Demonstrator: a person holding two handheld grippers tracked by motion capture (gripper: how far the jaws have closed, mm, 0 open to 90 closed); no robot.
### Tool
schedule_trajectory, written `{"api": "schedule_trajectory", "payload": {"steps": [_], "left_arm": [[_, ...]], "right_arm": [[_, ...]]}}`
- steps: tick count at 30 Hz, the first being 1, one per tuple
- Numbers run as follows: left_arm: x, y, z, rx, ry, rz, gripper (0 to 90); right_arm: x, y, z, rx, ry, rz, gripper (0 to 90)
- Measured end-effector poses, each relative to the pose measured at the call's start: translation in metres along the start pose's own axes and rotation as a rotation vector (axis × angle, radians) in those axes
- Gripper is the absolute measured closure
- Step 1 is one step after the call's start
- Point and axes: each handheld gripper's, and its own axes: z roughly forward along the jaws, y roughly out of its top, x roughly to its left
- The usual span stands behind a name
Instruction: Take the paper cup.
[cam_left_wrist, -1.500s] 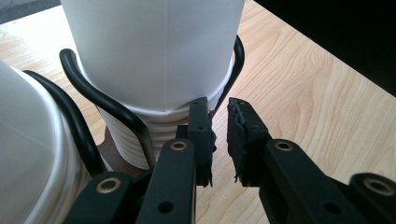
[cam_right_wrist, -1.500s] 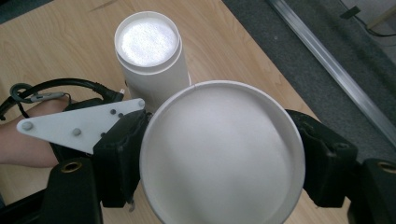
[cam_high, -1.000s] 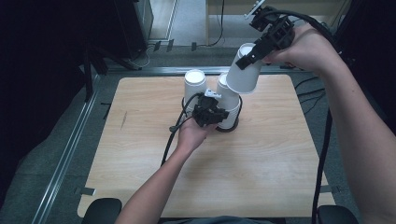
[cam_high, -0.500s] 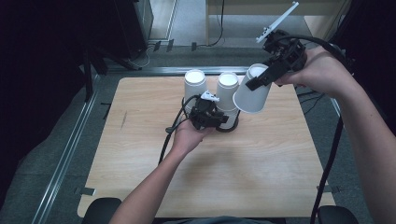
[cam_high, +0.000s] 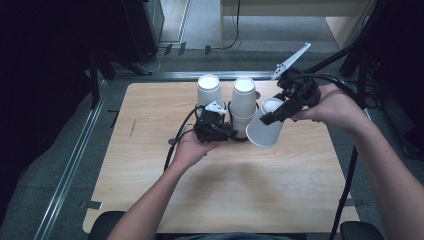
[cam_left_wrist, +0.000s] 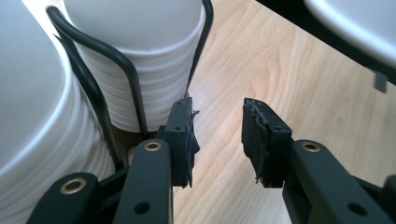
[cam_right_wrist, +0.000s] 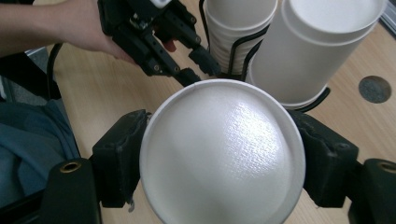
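Observation:
Two stacks of upside-down white paper cups (cam_high: 209, 90) (cam_high: 243, 102) stand in a black wire holder (cam_left_wrist: 93, 51) on the wooden table (cam_high: 150, 175). My right gripper (cam_high: 272, 116) is shut on a single white cup (cam_high: 265, 129) (cam_right_wrist: 224, 149), tilted and hanging just right of the nearer stack (cam_right_wrist: 317, 51). My left gripper (cam_high: 231, 134) (cam_left_wrist: 217, 135) sits low at the holder's base. Its jaws have just been opening and stand open with only bare table between them. One of its fingers (cam_left_wrist: 182, 135) is right beside a wire of the holder.
A round dark hole (cam_right_wrist: 375, 88) is set in the table behind the stacks. The person's forearms come in from the near edge. Cables trail from both grippers. A metal rail (cam_high: 75, 160) runs along the table's left side, with dark floor beyond.
My right gripper has carried the cup down from above the stacks, and it now hangs just right of the nearer one. My left gripper has stayed at the holder's base.

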Motion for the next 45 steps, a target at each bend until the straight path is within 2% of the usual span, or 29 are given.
{"api": "schedule_trajectory", "payload": {"steps": [3, 4, 6, 9, 12, 16, 23, 27, 30, 35, 38, 44, 45], "left_arm": [[0.003, -0.004, -0.002, 0.006, -0.022, 0.000, 62.9], [0.006, -0.008, -0.004, 0.013, -0.046, -0.002, 61.6], [0.007, -0.009, -0.005, 0.016, -0.048, -0.002, 61.2], [0.009, -0.013, -0.007, 0.038, -0.059, 0.018, 59.9], [0.013, -0.018, -0.015, 0.024, -0.092, 0.033, 58.5], [0.015, -0.021, -0.019, 0.030, -0.098, 0.043, 56.7], [0.017, -0.034, -0.024, 0.025, -0.135, 0.076, 52.8], [0.017, -0.036, -0.024, 0.030, -0.141, 0.095, 50.5], [0.020, -0.041, -0.026, 0.008, -0.160, 0.087, 48.8], [0.023, -0.047, -0.026, 0.008, -0.168, 0.073, 46.1], [0.025, -0.050, -0.025, 0.021, -0.177, 0.071, 45.5], [0.026, -0.053, -0.026, 0.049, -0.205, 0.072, 37.0], [0.027, -0.053, -0.026, 0.052, -0.209, 0.078, 31.4]], "right_arm": [[0.000, -0.005, 0.008, 0.002, 0.013, -0.001, 25.4], [0.000, -0.009, 0.014, 0.009, 0.017, -0.004, 25.4], [0.001, -0.012, 0.019, 0.012, 0.013, -0.010, 25.4], [0.003, -0.019, 0.030, 0.020, 0.018, -0.033, 25.4], [0.004, -0.025, 0.044, 0.027, 0.014, -0.041, 25.5], [0.005, -0.031, 0.055, 0.024, 0.030, -0.037, 25.4], [0.012, -0.045, 0.083, 0.016, 0.052, -0.092, 25.3], [0.014, -0.049, 0.089, 0.005, 0.063, -0.090, 25.3], [0.015, -0.054, 0.100, 0.004, 0.076, -0.082, 25.3], [0.016, -0.061, 0.112, 0.012, 0.083, -0.091, 25.3], [0.017, -0.066, 0.122, 0.015, 0.089, -0.080, 25.3], [0.017, -0.069, 0.133, -0.016, 0.112, -0.069, 25.3], [0.017, -0.070, 0.136, -0.036, 0.107, -0.073, 25.3]]}}
